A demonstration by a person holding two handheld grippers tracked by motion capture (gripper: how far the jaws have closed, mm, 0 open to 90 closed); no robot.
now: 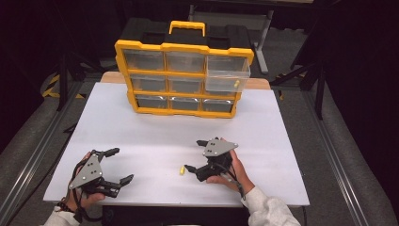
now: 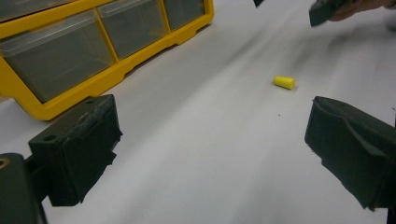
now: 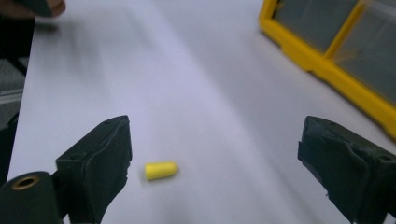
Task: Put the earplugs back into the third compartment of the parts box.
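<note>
Dark surroundings close in around a white table (image 1: pixel 155 127), which sits on grey flooring with metal rails on either side; at the far end of the table stands a yellow drawer cabinet (image 1: pixel 183 77) with three rows of three clear drawers and a yellow handle on top; its upper right drawer (image 1: pixel 227 74) is pulled out toward the person, and a small yellow piece (image 1: pixel 236 84) lies inside it. Near the front edge of the table, between the two tools, lies a yellow earplug (image 1: pixel 180 170) on its side, bare tabletop all round it; it touches neither tool. At the near left corner the left gripper (image 1: pixel 119 165) is held in one hand, released, its jaws spread wide with nothing between them; in the left gripper view the earplug (image 2: pixel 284 82) lies ahead of the jaws, toward the right-hand one and well apart from both. Just right of the earplug, the right gripper (image 1: pixel 195 155) is held in the other hand, a white sleeve (image 1: pixel 270 207) behind it; it too is released, jaws wide apart and gripping nothing; in the right gripper view the earplug (image 3: pixel 161 170) lies just beside the left-hand jaw, within the gap between the two, not touching it as far as can be seen.
</note>
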